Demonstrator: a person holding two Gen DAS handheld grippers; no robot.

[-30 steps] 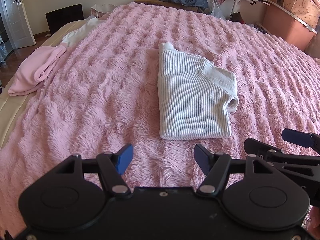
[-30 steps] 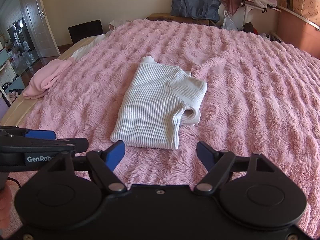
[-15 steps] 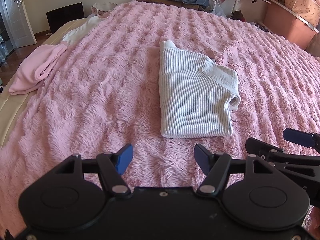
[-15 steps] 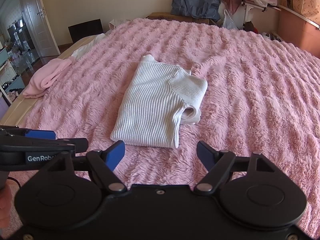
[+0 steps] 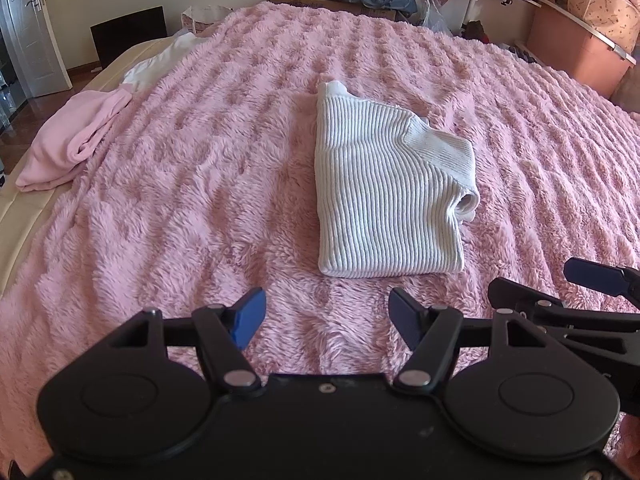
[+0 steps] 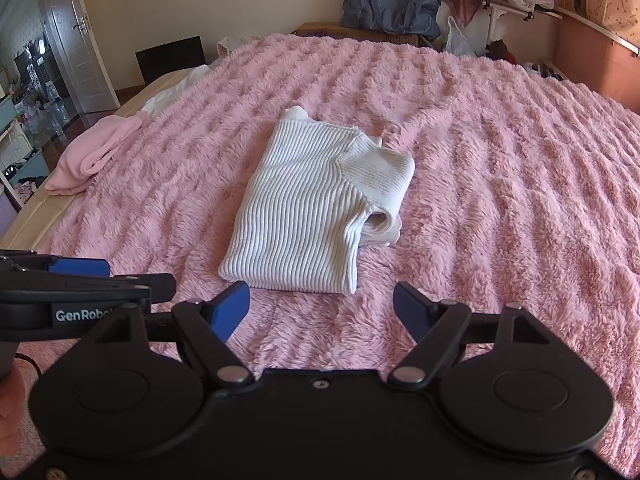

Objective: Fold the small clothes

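A white ribbed sweater [image 5: 384, 196] lies folded into a neat rectangle on the fluffy pink blanket [image 5: 200, 184], a folded sleeve showing at its right side. It also shows in the right wrist view [image 6: 316, 216]. My left gripper [image 5: 326, 314] is open and empty, held above the blanket just short of the sweater's near edge. My right gripper [image 6: 322, 308] is open and empty, close to the sweater's near edge. Each gripper shows at the side of the other's view.
A pink garment [image 5: 68, 144] lies bunched at the bed's left edge, with a white cloth [image 5: 160, 64] beyond it. Bags and a pink storage box [image 5: 576, 48] stand at the far side. A door [image 6: 76, 40] is at the left.
Both grippers have crept slightly forward toward the sweater. The sweater has not moved and both grippers stay open.
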